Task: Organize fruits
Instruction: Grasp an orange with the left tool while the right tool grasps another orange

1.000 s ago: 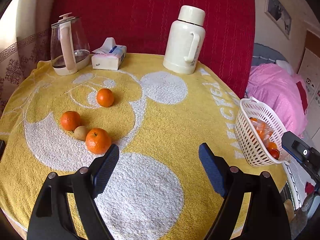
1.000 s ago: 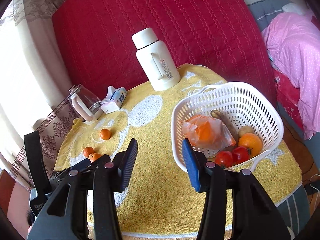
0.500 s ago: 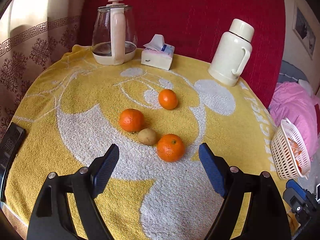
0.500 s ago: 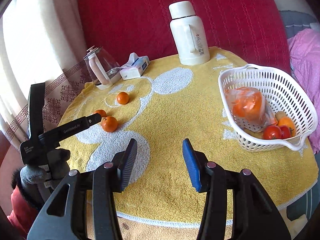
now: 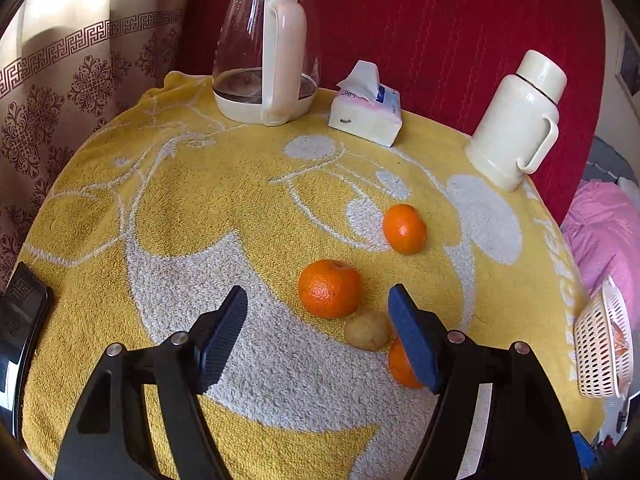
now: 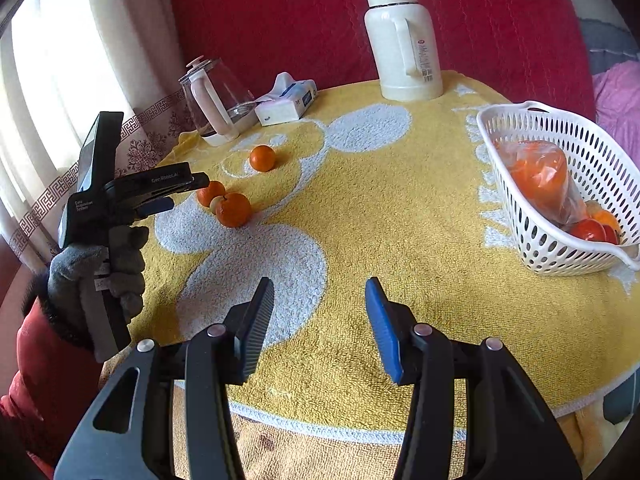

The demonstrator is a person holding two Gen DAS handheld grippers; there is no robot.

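At the table's right edge stood a white perforated plastic basket [image 6: 568, 184], holding a clear bag of oranges [image 6: 540, 178] and, toward its low end, red and orange fruit [image 6: 592, 228] packed close together. Across the yellow terry towel [image 6: 400, 208], well apart from the basket, lay three oranges and one small tan kiwi [image 5: 367, 333]. The middle orange [image 5: 330, 289] was round, pebbled and glossy, and it touched the kiwi; a second orange [image 5: 400, 362] sat half hidden behind the left gripper's blue pad, and a third [image 5: 404, 229] lay alone farther back. The left gripper [image 5: 316, 316], held in a grey-gloved hand [image 6: 100, 268], hovered over this cluster with its jaws closing, the middle orange and kiwi seen in the gap but not pressed. The right gripper [image 6: 320, 320] stood partly open over bare towel, holding nothing. Behind stood a glass kettle [image 5: 266, 52] with a pink handle, a soft tissue pack [image 5: 366, 110] and a cream flask [image 5: 516, 120].
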